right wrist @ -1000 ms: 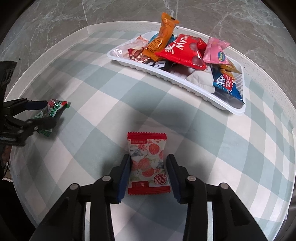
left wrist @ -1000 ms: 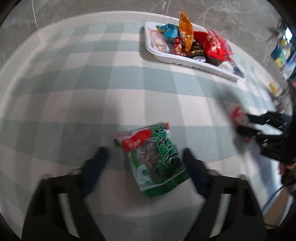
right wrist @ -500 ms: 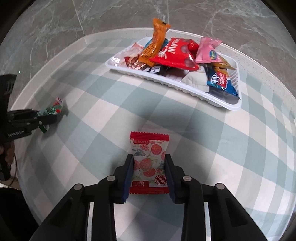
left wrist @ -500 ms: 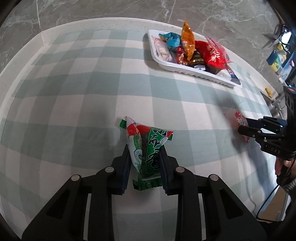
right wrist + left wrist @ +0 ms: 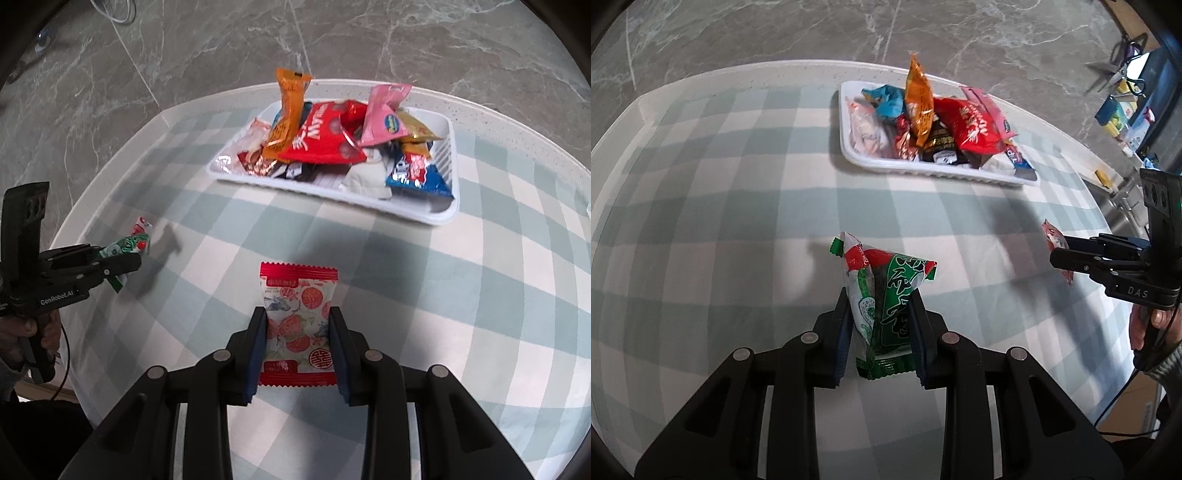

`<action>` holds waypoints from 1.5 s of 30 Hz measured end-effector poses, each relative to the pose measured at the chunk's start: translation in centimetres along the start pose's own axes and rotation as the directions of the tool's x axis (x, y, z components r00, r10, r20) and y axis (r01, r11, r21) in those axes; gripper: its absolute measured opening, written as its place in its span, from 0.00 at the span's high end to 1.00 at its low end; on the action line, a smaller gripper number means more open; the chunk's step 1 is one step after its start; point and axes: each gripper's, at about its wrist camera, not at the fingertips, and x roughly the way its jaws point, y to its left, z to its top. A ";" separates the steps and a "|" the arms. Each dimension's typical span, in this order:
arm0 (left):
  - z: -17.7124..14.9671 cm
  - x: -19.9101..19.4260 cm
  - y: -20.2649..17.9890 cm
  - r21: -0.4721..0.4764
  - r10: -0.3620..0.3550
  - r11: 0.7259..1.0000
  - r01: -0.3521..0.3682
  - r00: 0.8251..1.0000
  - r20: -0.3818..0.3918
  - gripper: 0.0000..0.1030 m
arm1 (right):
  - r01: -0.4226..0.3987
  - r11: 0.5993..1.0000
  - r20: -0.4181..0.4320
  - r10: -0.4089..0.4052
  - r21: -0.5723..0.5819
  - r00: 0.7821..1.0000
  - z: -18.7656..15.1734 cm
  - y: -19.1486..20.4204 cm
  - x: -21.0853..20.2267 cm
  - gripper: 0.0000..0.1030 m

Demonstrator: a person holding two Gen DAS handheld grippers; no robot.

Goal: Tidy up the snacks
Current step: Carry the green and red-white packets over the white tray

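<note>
Left wrist view shows the left tongs (image 5: pixel 881 332) clenched on a green-and-white snack packet (image 5: pixel 882 306), pinched edge-up between the blue pads above the checked tabletop (image 5: pixel 720 221). Right wrist view shows the right tongs (image 5: pixel 298 345) grasping a red-and-white strawberry packet (image 5: pixel 297 325) held flat between the fingers. Ahead of both tongs, well apart, sits the white tray (image 5: pixel 448 206) heaped with snack packets.

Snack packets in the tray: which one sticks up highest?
The orange packet in the white tray stands almost upright above the rest; the red bag and others lie flatter.
</note>
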 end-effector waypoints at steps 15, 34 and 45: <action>6.3 0.6 -0.4 0.043 -0.044 0.998 0.042 0.998 0.042 0.75 | -0.009 0.999 0.063 0.007 0.034 0.998 4.9 -1.1 -1.4 0.66; 15.6 4.9 -1.0 0.102 -0.028 0.995 0.020 0.996 0.079 0.75 | -0.006 0.996 0.112 -0.003 0.085 0.994 13.0 -3.6 -0.1 0.66; 18.2 7.5 -1.1 0.101 -0.021 0.995 0.013 0.996 0.082 0.75 | 0.002 0.998 0.110 -0.009 0.067 0.994 17.7 -4.2 1.9 0.66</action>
